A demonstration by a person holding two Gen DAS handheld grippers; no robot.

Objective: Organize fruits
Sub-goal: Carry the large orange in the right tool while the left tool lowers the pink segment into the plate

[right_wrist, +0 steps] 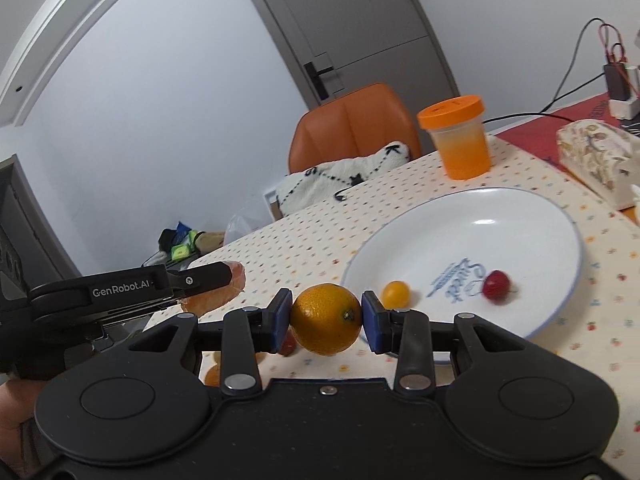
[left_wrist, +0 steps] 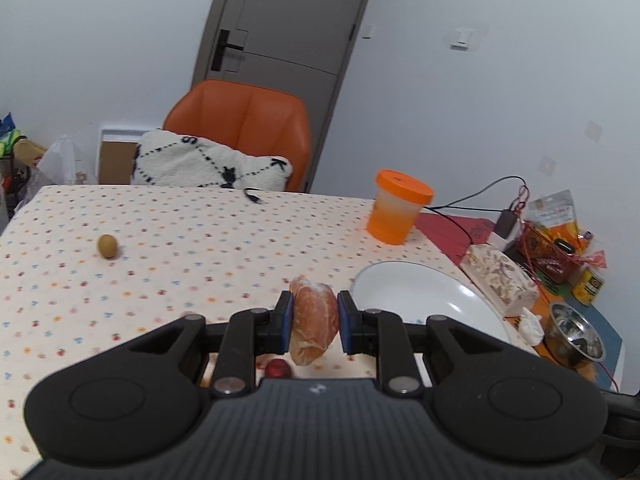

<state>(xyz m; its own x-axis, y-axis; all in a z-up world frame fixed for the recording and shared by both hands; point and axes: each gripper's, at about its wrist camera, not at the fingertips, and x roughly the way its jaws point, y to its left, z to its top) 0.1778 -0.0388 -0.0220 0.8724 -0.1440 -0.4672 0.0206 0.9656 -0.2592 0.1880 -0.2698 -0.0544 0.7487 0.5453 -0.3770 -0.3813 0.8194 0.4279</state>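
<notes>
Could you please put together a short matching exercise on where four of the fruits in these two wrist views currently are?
Things:
1. orange
2. peeled citrus piece
3. strawberry
4. small brown fruit

Places:
A. lying alone on the dotted tablecloth, far from the plate
B. clamped in the left hand-held gripper
C. lying on the white plate
D. clamped in the right hand-held gripper

Pairs: 1-D, 2-B, 3-C, 4-A
</notes>
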